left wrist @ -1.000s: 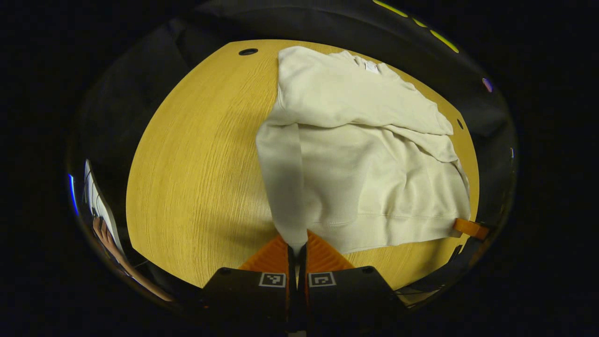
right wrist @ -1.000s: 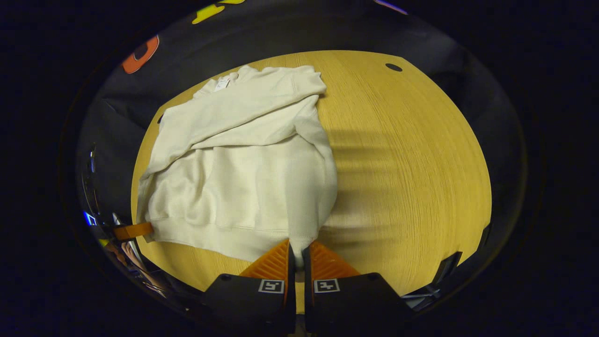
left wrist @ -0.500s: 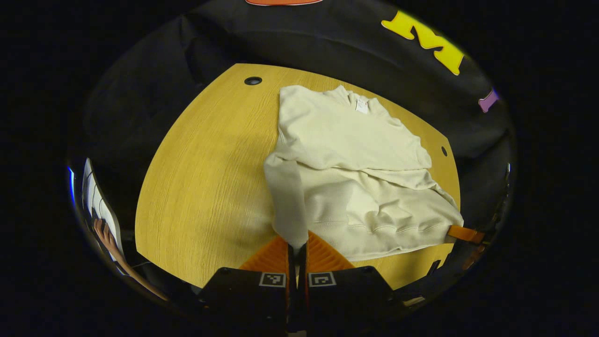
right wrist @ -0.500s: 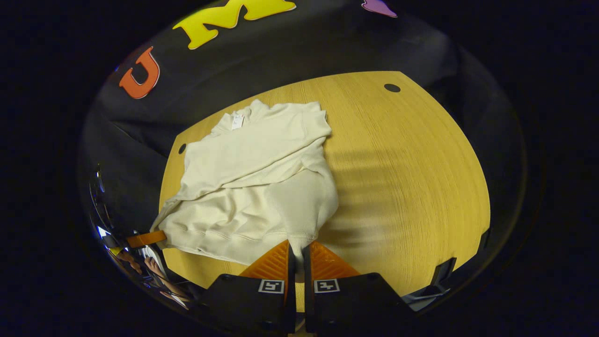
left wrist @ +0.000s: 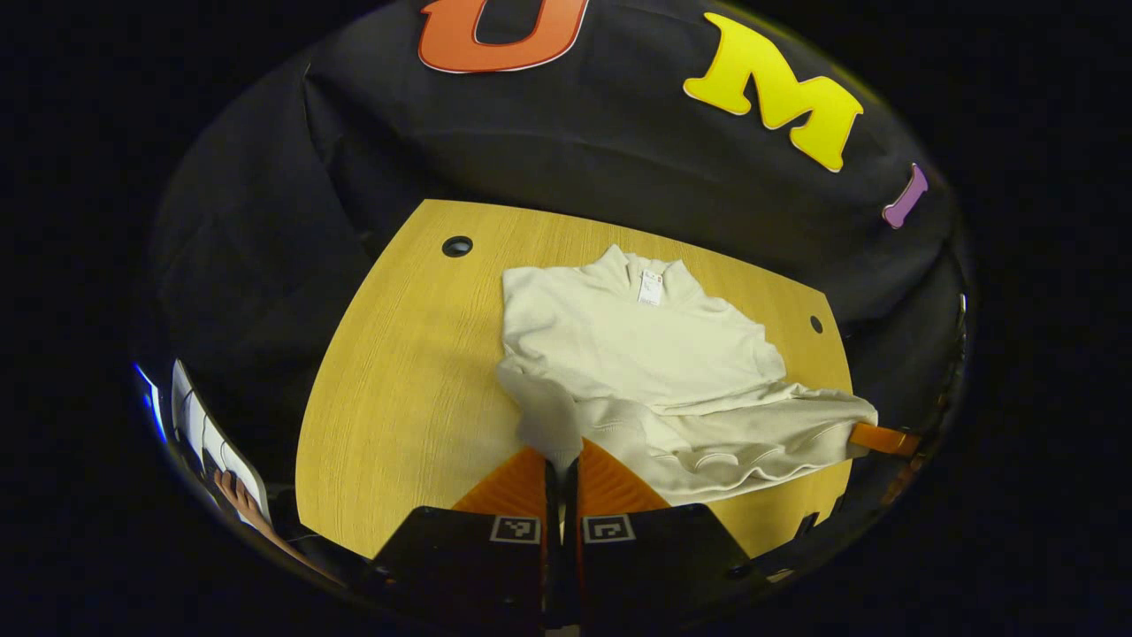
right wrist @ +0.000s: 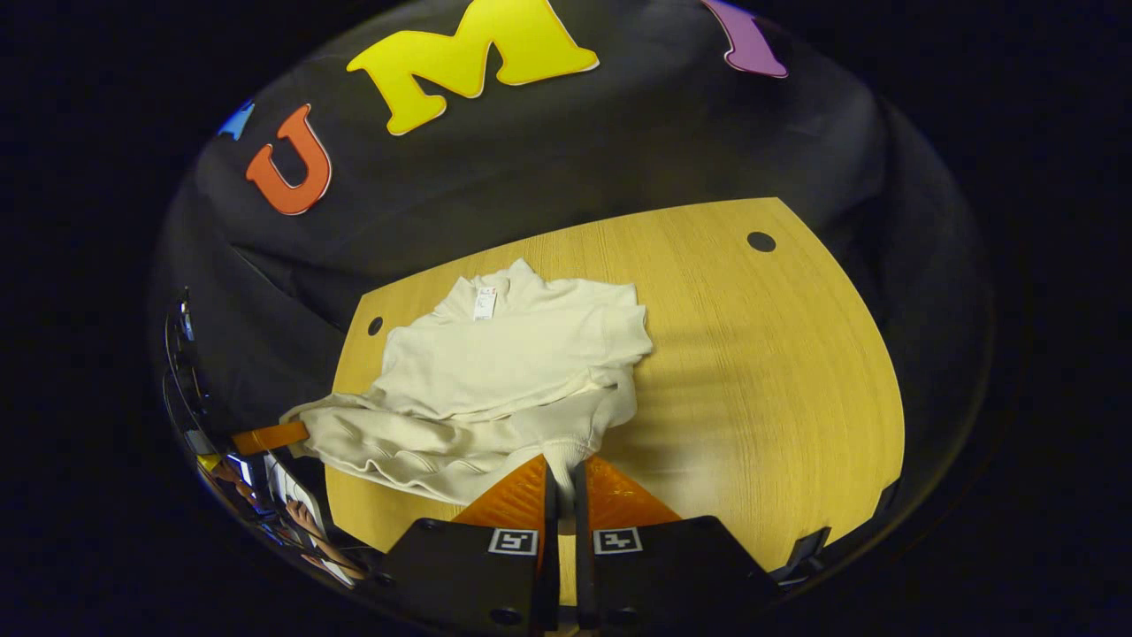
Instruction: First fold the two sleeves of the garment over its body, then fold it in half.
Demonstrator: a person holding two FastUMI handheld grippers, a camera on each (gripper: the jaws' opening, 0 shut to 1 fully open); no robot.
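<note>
Garment [left wrist: 637, 354] (cream, sleeves folded in), hem corners pinched by both closed grippers.

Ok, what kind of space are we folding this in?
Looks like a recording booth, not a home: a bare wooden table with cable holes, a black cloth wall close behind, and only the cream garment on it, its hem held by both grippers.

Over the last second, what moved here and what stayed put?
Both hand-held grippers, left and right, raised the sweatshirt's hem, bunching its lower half toward the collar. Neither let go. The folded sleeves and the collar end stayed on the table.
</note>
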